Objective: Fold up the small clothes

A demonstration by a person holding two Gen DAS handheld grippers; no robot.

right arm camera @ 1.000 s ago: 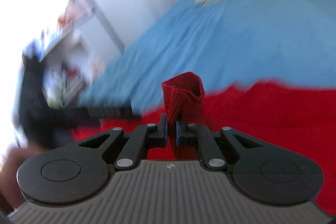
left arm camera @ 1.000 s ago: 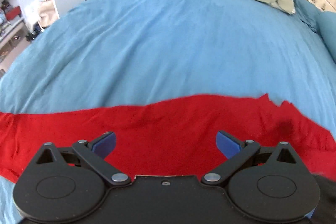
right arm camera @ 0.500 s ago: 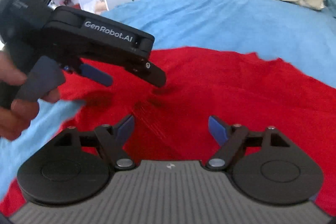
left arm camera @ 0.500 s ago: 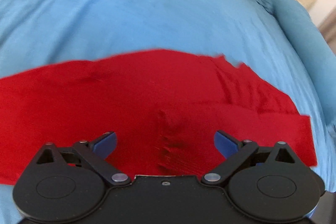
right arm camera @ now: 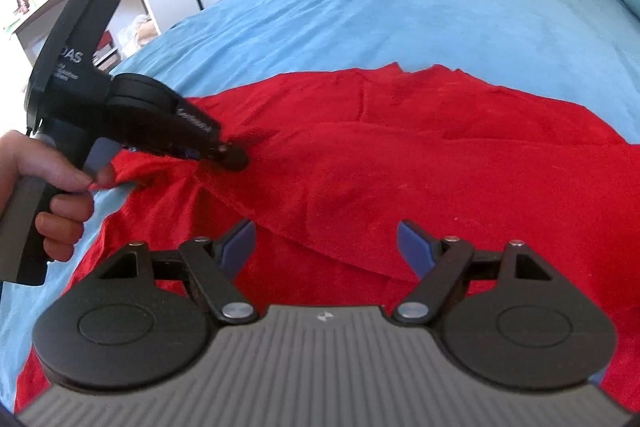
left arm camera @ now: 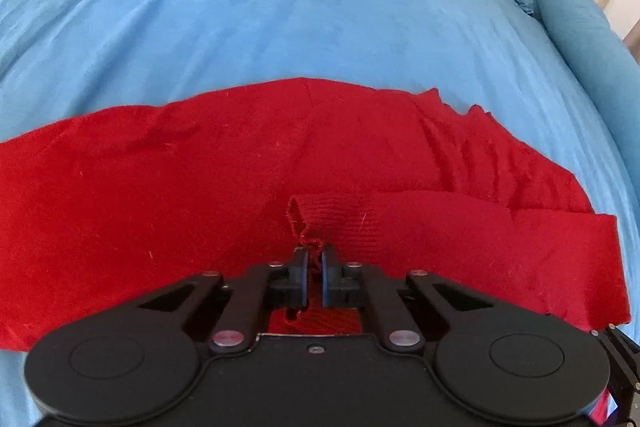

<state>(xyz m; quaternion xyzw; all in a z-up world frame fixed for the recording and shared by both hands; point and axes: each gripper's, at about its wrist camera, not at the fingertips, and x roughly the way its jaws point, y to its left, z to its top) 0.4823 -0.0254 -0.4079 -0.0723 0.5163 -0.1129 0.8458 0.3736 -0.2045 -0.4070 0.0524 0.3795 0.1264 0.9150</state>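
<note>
Only the left wrist view shows the ribbed cuff (left arm camera: 340, 217) of the red sweater (left arm camera: 160, 187) pinched between the clenched jaws of the left gripper (left arm camera: 314, 263). The right wrist view alone shows that gripper from outside, held in a hand (right arm camera: 48, 195), its tip pressed down into the cloth. The right gripper (right arm camera: 326, 241) hovers with jaws spread wide, holding nothing. The sweater lies spread and rumpled across the blue bed (right arm camera: 400, 15), one sleeve folded over its body.
</note>
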